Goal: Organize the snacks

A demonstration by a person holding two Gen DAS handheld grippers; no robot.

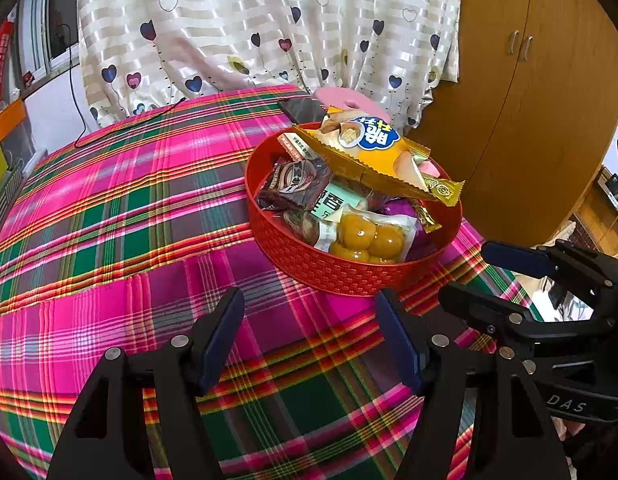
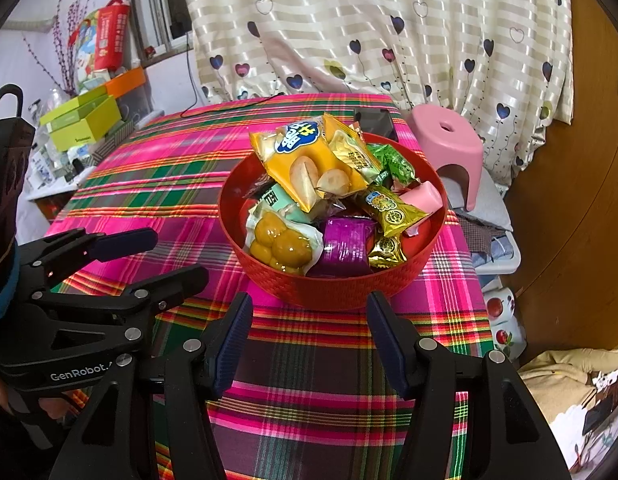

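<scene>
Presently, the snacks (image 2: 309,168) are seen heaped in a red basket (image 1: 333,268) on the plaid tablecloth (image 1: 121,216). Both the left gripper (image 1: 309,320) and right gripper (image 2: 309,320) are held wide apart, nothing between them, just short of the basket. A dark phone, possibly, (image 2: 375,122) lies behind it.

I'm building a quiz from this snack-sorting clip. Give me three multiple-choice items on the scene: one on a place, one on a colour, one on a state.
1. Where are the snack packets?
A. Inside the basket
B. Spread on the cloth
C. On the stool

2. What colour is the basket?
A. Blue
B. Red
C. White

3. How do both grippers stand?
A. Shut on packets
B. Open and empty
C. Shut on the basket's rim

Answers:
1 A, the snack packets are heaped in the basket on the plaid tablecloth.
2 B, its woven wall is red.
3 B, the left gripper and right gripper show wide jaws with only cloth between them.
</scene>
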